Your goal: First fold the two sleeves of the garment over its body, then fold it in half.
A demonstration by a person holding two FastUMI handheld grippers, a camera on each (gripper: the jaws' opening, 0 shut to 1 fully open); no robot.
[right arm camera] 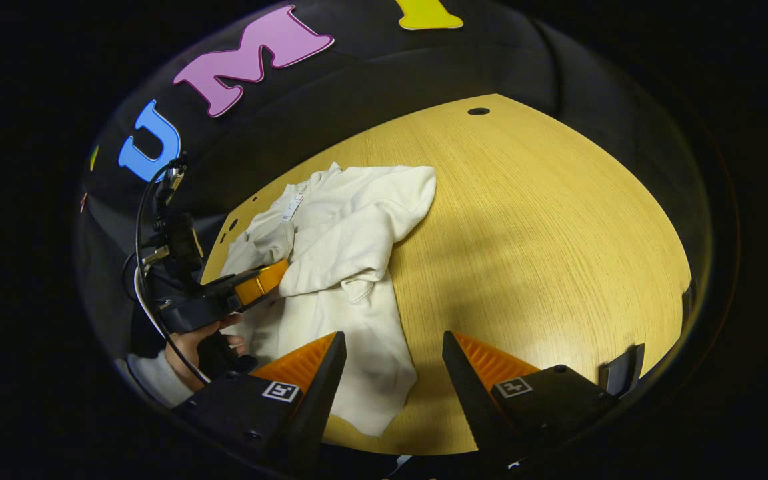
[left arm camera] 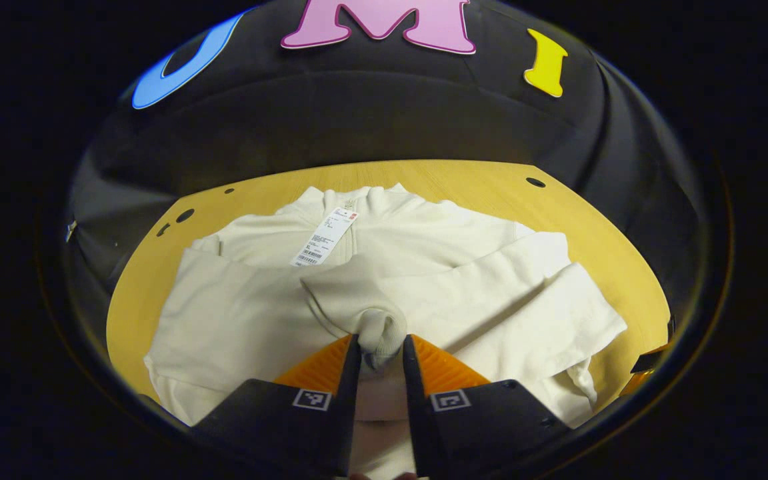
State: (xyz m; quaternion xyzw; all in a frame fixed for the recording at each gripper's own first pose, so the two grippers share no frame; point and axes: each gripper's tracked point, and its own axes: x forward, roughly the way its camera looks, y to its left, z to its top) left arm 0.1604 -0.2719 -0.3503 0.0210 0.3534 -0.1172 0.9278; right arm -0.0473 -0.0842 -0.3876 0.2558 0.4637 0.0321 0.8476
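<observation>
We see a pale wooden table (right arm camera: 544, 220) with small dark holes (right arm camera: 478, 111), black cloth wall (left arm camera: 384, 120) behind, dimly lit.

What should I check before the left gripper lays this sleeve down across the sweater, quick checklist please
1. Left gripper pinching the sleeve cuff: ok.
2. Right sleeve already folded over the sweater body: ok.
3. Right gripper open, off the cloth: ok.
4. Hang tag clear of the fold: ok.
5. Sweater fully on the table: cannot tell, near hem hidden.
</observation>
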